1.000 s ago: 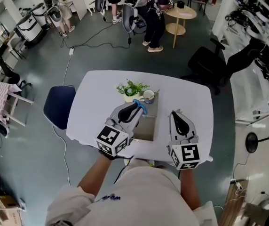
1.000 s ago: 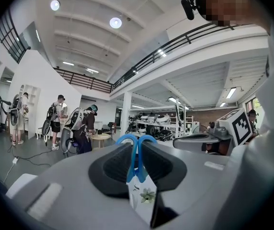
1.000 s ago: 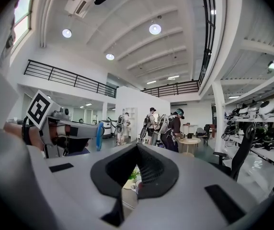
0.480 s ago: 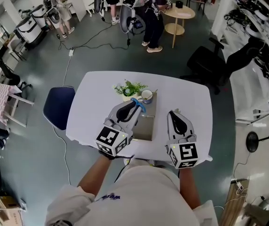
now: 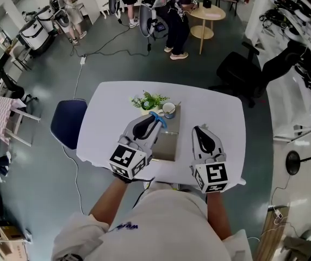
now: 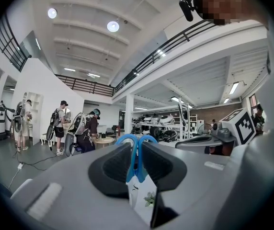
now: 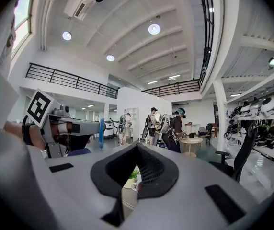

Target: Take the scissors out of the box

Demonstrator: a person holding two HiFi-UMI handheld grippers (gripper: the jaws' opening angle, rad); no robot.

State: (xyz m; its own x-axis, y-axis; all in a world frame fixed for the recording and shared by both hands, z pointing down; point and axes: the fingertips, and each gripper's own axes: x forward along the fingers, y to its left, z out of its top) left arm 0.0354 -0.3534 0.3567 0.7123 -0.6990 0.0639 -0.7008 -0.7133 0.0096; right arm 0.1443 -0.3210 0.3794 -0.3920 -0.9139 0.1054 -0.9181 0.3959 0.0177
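2 grippers (L gripper (image 5: 154, 119), R gripper (image 5: 200, 130)), 1 scissors (image 5: 160, 119), 1 box (image 5: 169, 144), 1 plant (image 5: 150, 100), 1 cup (image 5: 169, 110), 1 table (image 5: 106, 124). Scissors: blue loop handles, pinched in L gripper's nearly closed jaws, above box's far-left part. R gripper fully closed, empty. Pinch clear in L gripper view; box below shown in head view.

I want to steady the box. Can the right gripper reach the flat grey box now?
Probably yes. The right gripper hangs just right of the flat grey box, with only bare white table between; its fingers are shut and empty.
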